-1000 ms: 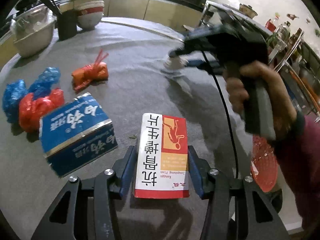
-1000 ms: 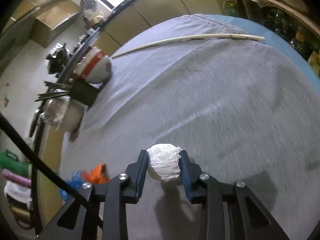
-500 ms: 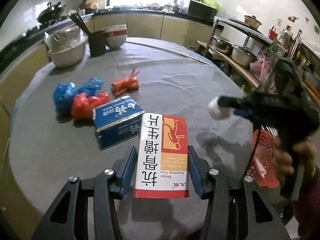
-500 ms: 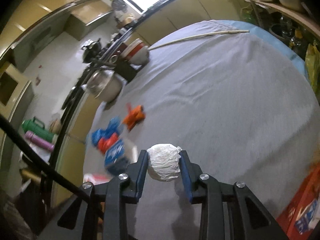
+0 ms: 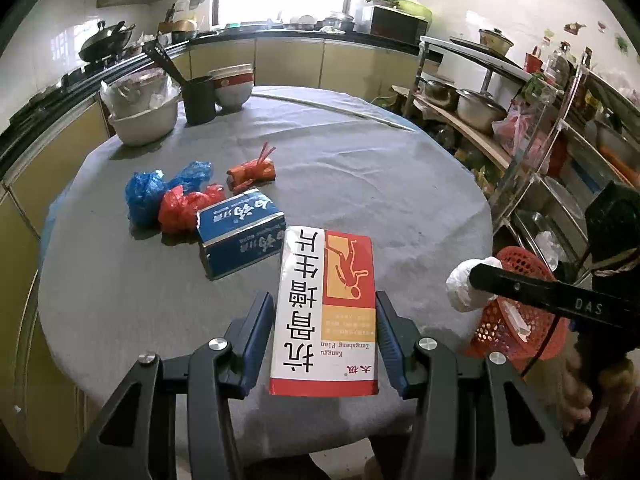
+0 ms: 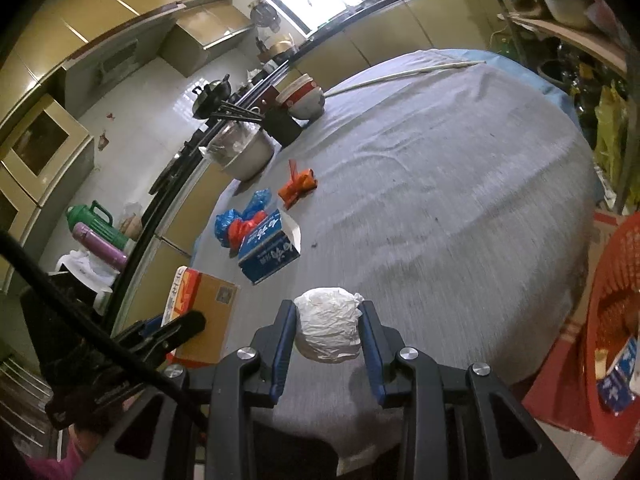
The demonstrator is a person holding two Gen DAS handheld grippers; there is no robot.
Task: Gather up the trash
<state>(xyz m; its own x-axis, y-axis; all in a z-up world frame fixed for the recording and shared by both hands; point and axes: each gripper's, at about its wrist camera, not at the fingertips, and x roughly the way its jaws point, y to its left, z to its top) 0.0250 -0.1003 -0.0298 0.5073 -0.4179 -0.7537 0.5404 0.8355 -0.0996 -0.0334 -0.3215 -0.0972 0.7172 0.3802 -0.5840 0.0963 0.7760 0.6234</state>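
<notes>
A: We note the round bench [image 5: 360, 184] under its grey cloth first, filling the left wrist view. The red basket [image 5: 516, 320] stands off its edge at 3 o'clock; in the right wrist view it also sits at 3 o'clock, with a box or two already inside.

B: Loose trash on the cloth at 10 o'clock: a blue carton [image 5: 240, 236], touching a heap of blue and red bags [image 5: 172, 200], and an orange wrapper [image 5: 252, 170] just beyond them.

A: Held items next. We see the left tongs [image 5: 325, 336] clamped on a red-and-white medicine box [image 5: 326, 312], carried clear of the cloth. The right tongs [image 6: 328, 338] are squeezed on a white crumpled wad [image 6: 328, 330], which in the left view hangs near the basket rim.

B: We judge the step as carry-to-bin, both loads in transit. Next move calls for bringing the wad over the basket mouth and letting go, then the box likewise.
</notes>
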